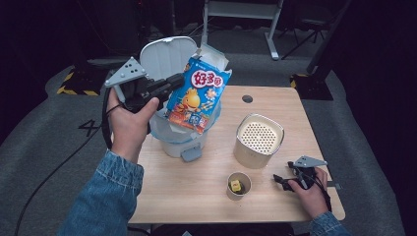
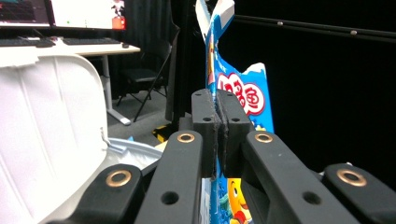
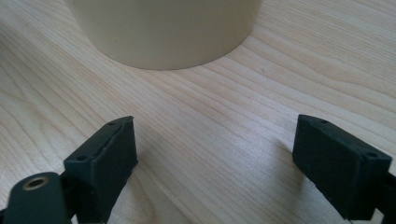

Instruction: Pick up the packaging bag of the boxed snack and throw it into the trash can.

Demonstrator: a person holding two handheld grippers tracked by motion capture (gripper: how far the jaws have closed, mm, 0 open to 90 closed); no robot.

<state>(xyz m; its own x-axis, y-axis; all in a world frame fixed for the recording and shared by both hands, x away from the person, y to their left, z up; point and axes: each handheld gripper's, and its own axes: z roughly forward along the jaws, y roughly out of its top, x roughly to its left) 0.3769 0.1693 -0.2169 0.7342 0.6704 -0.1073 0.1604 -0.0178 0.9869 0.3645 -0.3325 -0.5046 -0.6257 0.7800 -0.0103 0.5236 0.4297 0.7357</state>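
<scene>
Left gripper point(image 1: 173, 81) raised over table's left side, black jaws clamped flat on edge of glossy blue snack bag point(image 1: 197, 96); bag torn open at top, crinkled foil, red-and-white logo, cartoon fish print, hanging tilted above open white plastic bin point(image 1: 173, 142). Same pinch in left gripper view: pads point(image 2: 205, 122) pressed on thin bag edge point(image 2: 243, 93), ribbed white bin lid point(image 2: 46, 135) upright at left. Bin rounded, smooth, grey latch at front, near table's left edge. Right gripper point(image 1: 281, 180) low on pale wood-grain table point(image 1: 196, 196), jaws spread wide, gripping nothing; matte black blocky pads point(image 3: 109, 149) just above the wood. Beige cylindrical container point(image 1: 258, 140) with perforated top mid-table, smooth curved wall point(image 3: 163, 32) ahead of right jaws. Small paper cup point(image 1: 238, 186) near front edge, yellow piece inside.
</scene>
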